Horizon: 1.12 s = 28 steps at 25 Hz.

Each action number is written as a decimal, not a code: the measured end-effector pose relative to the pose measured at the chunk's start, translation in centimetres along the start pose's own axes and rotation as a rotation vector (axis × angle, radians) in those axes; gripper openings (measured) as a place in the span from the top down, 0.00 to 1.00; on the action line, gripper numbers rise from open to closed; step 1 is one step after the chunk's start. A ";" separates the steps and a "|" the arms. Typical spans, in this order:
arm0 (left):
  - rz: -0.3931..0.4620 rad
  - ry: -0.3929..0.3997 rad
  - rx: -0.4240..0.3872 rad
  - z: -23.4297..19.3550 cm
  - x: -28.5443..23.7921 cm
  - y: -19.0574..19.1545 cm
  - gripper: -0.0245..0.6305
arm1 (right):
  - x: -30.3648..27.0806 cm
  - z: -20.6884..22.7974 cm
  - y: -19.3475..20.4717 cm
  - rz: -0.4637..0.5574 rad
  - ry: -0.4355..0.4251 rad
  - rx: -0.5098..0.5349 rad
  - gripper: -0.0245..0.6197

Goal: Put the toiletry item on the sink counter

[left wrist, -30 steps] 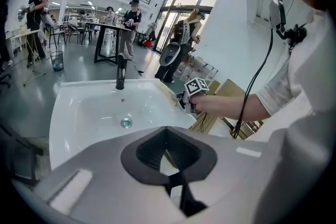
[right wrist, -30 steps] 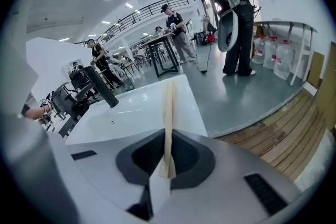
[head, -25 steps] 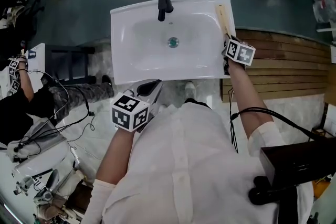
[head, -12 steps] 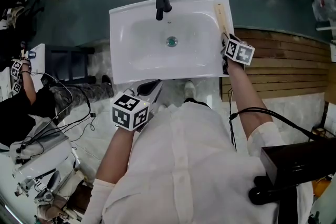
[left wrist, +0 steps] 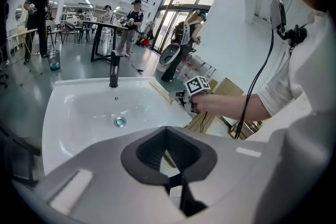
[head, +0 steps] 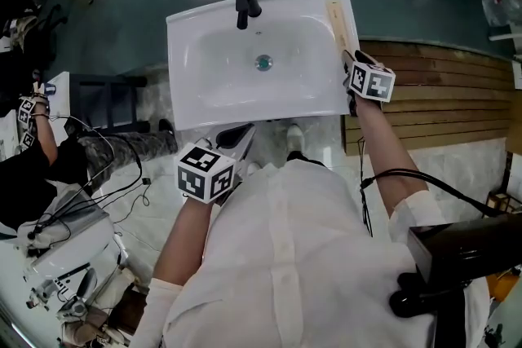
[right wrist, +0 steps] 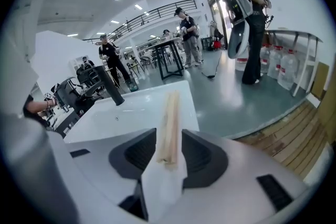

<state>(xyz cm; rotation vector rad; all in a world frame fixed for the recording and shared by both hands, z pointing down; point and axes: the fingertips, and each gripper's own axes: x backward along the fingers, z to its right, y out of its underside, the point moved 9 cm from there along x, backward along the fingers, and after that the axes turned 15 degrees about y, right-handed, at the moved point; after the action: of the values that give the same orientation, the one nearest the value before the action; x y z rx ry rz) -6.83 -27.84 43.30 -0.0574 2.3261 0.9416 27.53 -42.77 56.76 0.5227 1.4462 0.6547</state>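
Observation:
The toiletry item [head: 338,24] is a long thin tan stick in a clear wrapper, lying along the right rim of the white sink [head: 188,28]. My right gripper [head: 351,59] sits at its near end. In the right gripper view the item [right wrist: 170,118] runs out between the jaws of that gripper [right wrist: 169,152], which are opening, with small gaps to the pads. My left gripper [head: 232,136] hangs below the sink's front edge. In its own view this gripper [left wrist: 168,155] is shut with nothing in it.
A black faucet [head: 241,2] stands at the back of the basin, above the drain [head: 263,61]. A slatted wooden platform [head: 440,94] lies right of the sink. A seated person [head: 33,159] and cables are at the left, and a black case [head: 457,257] at the lower right.
The head view has shifted slightly. My right gripper stays at the item's near end, and the left gripper holds its place.

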 end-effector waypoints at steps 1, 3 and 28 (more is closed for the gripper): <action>0.002 0.002 -0.004 0.1 0.0 0.1 0.95 | 0.3 -0.1 -0.1 0.013 -0.005 0.026 0.76; 0.012 0.006 -0.015 0.6 0.0 0.3 0.95 | 1.1 -0.2 -0.2 0.036 -0.006 0.063 0.76; 0.065 0.134 -0.089 5.4 11.8 14.2 0.95 | 24.4 -15.0 14.1 0.029 -0.186 0.216 0.95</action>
<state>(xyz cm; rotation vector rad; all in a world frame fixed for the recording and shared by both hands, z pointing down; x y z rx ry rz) -17.14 -11.62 42.37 -0.0845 2.4197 1.1042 11.48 -16.71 47.71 0.7546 1.3417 0.4621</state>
